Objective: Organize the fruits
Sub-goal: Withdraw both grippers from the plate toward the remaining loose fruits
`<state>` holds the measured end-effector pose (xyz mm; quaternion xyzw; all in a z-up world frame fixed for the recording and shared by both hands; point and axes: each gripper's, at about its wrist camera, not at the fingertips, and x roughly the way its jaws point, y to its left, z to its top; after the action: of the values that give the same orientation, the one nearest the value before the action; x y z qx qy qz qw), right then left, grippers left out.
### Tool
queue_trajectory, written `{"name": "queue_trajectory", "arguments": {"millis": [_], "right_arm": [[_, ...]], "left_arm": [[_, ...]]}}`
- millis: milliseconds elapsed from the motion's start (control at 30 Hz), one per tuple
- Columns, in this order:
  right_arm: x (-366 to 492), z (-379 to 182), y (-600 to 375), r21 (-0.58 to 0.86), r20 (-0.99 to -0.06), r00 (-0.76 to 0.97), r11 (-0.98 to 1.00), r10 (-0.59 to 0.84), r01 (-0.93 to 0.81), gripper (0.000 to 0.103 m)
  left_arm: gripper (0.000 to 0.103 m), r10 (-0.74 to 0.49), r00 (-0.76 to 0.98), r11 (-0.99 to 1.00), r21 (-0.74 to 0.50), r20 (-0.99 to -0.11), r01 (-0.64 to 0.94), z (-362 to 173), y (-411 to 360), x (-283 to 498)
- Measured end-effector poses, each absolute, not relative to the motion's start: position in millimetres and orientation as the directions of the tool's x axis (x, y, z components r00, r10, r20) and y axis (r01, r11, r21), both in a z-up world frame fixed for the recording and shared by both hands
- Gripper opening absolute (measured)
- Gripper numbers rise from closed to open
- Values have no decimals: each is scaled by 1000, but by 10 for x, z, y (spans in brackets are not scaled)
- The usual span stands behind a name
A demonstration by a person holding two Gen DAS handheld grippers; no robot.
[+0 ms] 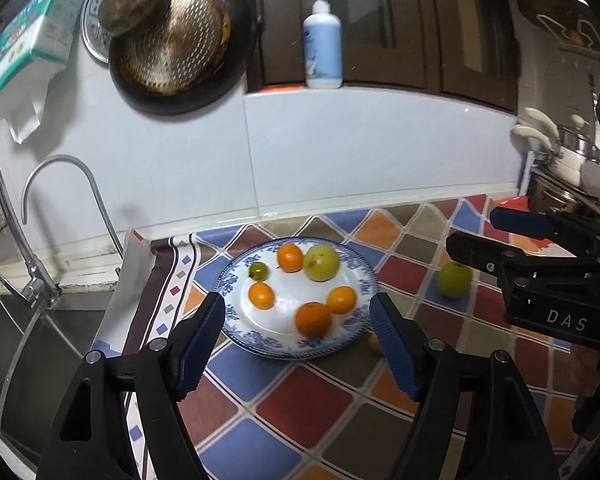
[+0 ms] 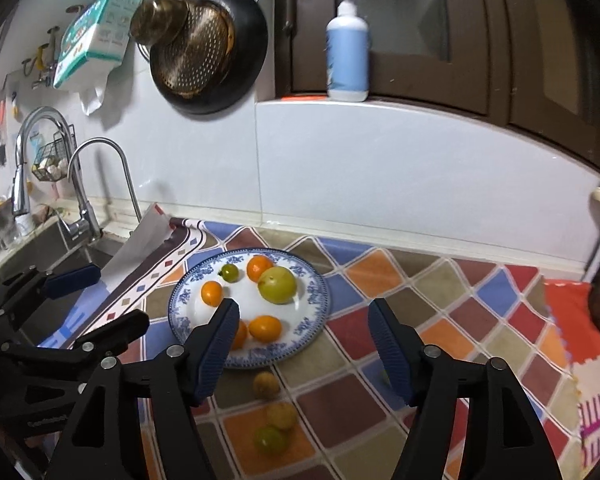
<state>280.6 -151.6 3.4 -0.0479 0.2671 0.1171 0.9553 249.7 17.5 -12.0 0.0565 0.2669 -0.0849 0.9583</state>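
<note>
I count six fruits on the blue-patterned white plate (image 1: 236,276) | loose green apple (image 1: 454,279) at its 3 o'clock, three small fruits (image 2: 266,385) at 6 remain | left gripper (image 1: 298,344) and right gripper (image 2: 302,348) both wide, empty

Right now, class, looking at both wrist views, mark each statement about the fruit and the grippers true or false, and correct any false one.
1. The plate holds six fruits. True.
2. The left gripper grips an orange. False: its jaws are open and empty.
3. A green fruit lies on the tablecloth, off the plate. True.
4. The right gripper is shut. False: it is open.
5. The pump bottle stands on the plate. False: it stands on the ledge above the tiles.
</note>
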Motion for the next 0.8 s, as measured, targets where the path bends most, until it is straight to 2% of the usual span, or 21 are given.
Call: {"name": "queue_trajectory", "arguments": {"millis": [367, 800], "right_arm": [[2373, 31, -1819, -58, -522, 840, 977, 147, -207, 67], [2424, -139, -2115, -96, -569, 808, 963, 156, -254, 67]], "left_arm": [[74, -165, 846, 966, 91, -508, 244, -129, -135, 2174], [74, -136, 813, 972, 82, -566, 220, -384, -513, 2128]]}}
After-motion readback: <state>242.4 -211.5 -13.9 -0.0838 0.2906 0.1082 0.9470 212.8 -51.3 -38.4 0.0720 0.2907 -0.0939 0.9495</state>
